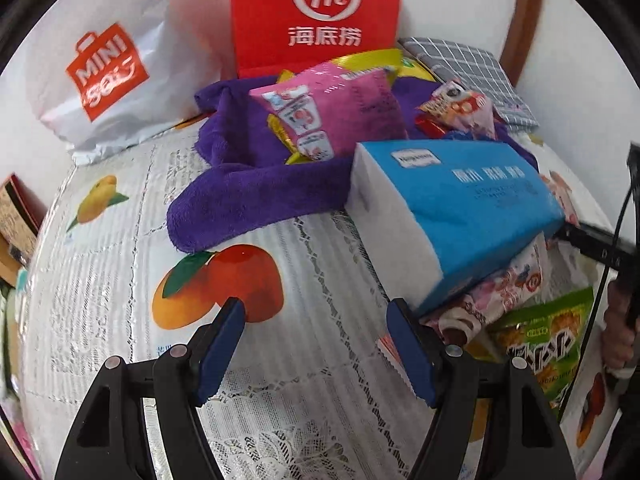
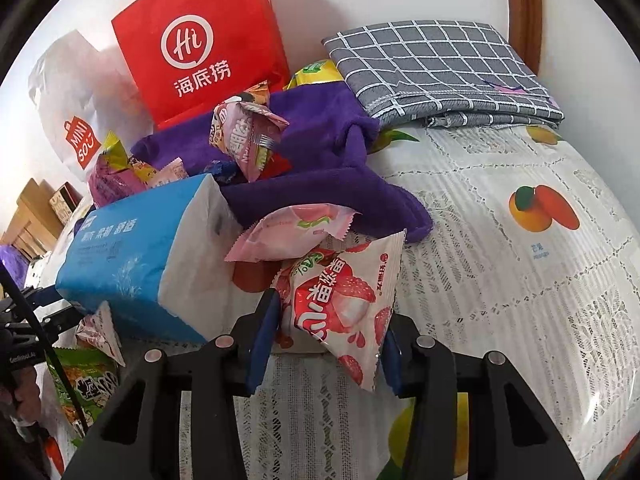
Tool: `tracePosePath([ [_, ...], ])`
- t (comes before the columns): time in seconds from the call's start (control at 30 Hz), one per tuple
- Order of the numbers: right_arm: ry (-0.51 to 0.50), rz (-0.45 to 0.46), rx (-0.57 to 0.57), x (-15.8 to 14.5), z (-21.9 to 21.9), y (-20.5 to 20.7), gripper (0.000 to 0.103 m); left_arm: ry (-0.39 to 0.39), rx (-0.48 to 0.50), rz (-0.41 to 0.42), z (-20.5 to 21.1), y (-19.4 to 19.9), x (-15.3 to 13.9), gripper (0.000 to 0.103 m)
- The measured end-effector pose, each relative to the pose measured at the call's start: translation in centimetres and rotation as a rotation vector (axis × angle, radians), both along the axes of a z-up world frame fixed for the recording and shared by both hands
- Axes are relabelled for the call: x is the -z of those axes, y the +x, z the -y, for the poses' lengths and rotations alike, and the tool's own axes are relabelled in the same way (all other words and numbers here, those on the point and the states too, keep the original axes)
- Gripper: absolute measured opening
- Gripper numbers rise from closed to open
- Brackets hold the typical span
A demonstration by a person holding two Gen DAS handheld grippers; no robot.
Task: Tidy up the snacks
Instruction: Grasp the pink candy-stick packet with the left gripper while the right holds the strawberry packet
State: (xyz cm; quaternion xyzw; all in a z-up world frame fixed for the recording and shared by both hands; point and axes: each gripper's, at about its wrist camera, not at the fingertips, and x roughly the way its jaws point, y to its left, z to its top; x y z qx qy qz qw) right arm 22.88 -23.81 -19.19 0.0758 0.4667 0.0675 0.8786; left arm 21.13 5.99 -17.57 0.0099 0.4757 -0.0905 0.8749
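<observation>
**Right gripper pinches strawberry snack packet; left gripper empty**

Left to right. White MINISO bag (image 1: 108, 80) and red Haidilao paper bag (image 1: 316, 16) stand at the back wall. Purple towel (image 1: 256, 192) lies bunched on the surface (image 1: 100, 280), which has a lace fruit-print cover; a pink snack bag (image 1: 332, 116) rests on the towel. Blue tissue pack (image 1: 460, 208) lies tilted on other snacks, long axis running from near-left to far-right in the left wrist view. A green snack bag (image 1: 548, 340) sits beside it, near edge. Left gripper (image 1: 316, 320) stands wide, nothing between the jaws, just above the cover. Right gripper (image 2: 328, 328) is closed narrow on a strawberry snack packet (image 2: 340, 296), long axis diagonal, lower corner pointing toward the camera. Grey checked cloth (image 2: 436, 68) lies folded far right.
</observation>
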Motion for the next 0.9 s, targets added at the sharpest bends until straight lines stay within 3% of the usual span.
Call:
tracePosePath([
  [0.13,-0.012,0.000,-0.006,0.0,-0.2,0.1,0.049,-0.043,-0.016,0.001,0.1,0.1,0.3,0.065],
  [0.27,-0.042,-0.001,-0.010,0.1,-0.6,0.1,0.049,-0.038,-0.020,0.021,0.5,-0.1,0.5,0.057],
  [0.53,-0.059,-0.002,-0.014,0.1,-0.7,0.1,0.049,0.016,-0.018,0.043,1.5,-0.3,0.7,0.050],
  [0.73,-0.080,-0.002,-0.019,0.1,-0.9,0.2,0.050,-0.009,-0.036,0.043,1.0,0.0,0.7,0.045],
  [0.8,-0.079,-0.002,-0.018,0.1,-0.9,0.1,0.050,-0.011,-0.040,0.044,0.9,0.0,0.7,0.039],
  [0.87,-0.071,-0.001,-0.016,0.1,-0.7,0.2,0.049,-0.014,-0.056,0.046,0.6,0.0,0.7,0.021],
  [0.9,-0.067,0.000,-0.015,0.1,-0.7,0.2,0.049,-0.022,-0.059,0.044,0.5,0.0,0.7,0.019],
])
